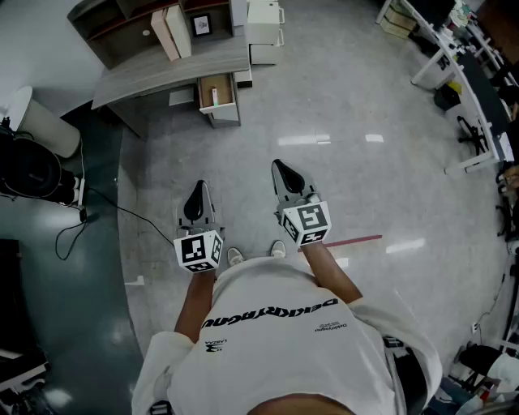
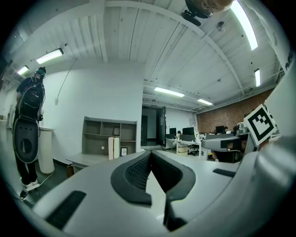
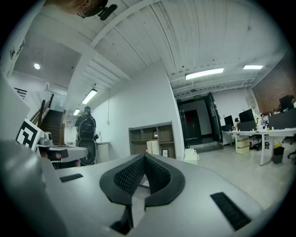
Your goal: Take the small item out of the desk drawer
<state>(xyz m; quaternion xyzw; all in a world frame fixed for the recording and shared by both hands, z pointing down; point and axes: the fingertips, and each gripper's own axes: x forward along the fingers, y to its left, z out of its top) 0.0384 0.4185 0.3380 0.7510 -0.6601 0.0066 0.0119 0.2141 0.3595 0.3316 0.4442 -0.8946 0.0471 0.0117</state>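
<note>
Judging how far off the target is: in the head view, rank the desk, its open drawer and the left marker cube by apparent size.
1. desk
2. open drawer and left marker cube: they look about alike. The cube is far nearer the camera, so they are left unranked.

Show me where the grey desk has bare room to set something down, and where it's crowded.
The desk top is bare along its front strip, from the left corner to above the open drawer. The back is crowded: a shelf unit, two upright beige folders and a small frame. The floor before the desk is open for passing.
</note>
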